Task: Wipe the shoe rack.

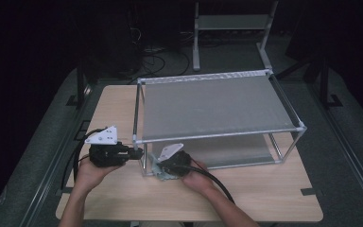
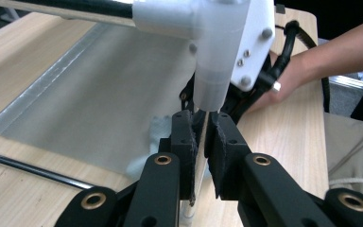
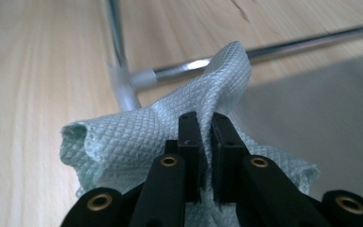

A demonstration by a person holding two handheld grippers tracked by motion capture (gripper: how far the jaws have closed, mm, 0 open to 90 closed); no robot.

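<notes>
The left gripper (image 1: 133, 152), a black two-jaw tool with a grey three-cornered plate on top, lies level in the person's left hand (image 1: 90, 174) and points at the near left corner of the two-tier rack of thin metal tubes, white plastic corner joints and grey fabric shelves (image 1: 217, 105). In the left gripper view its jaws are clamped on the rack's upright metal corner post (image 2: 199, 142), just beneath the white plastic corner joint (image 2: 212, 56). The left forearm comes up from the near table edge, and the wrist is bent toward the rack.

The right gripper (image 1: 163, 171), of the same build, tilts forward and down in the right hand (image 1: 199, 179) just right of that same corner post, at the rack's near lower rail. In the right gripper view its jaws are pressed together on a fold of the pale green, diamond-embossed cleaning cloth (image 3: 137, 137). The cloth bunches up around the jaws, one peak rising above them; it rests on the light wooden table (image 1: 123, 198) beside the foot of the corner post, partly against the edge of the rack's lower grey shelf (image 3: 321, 109). A black cable trails from each gripper toward the person.

No brand, label or writing can be read on the grippers, the cloth or the rack.
</notes>
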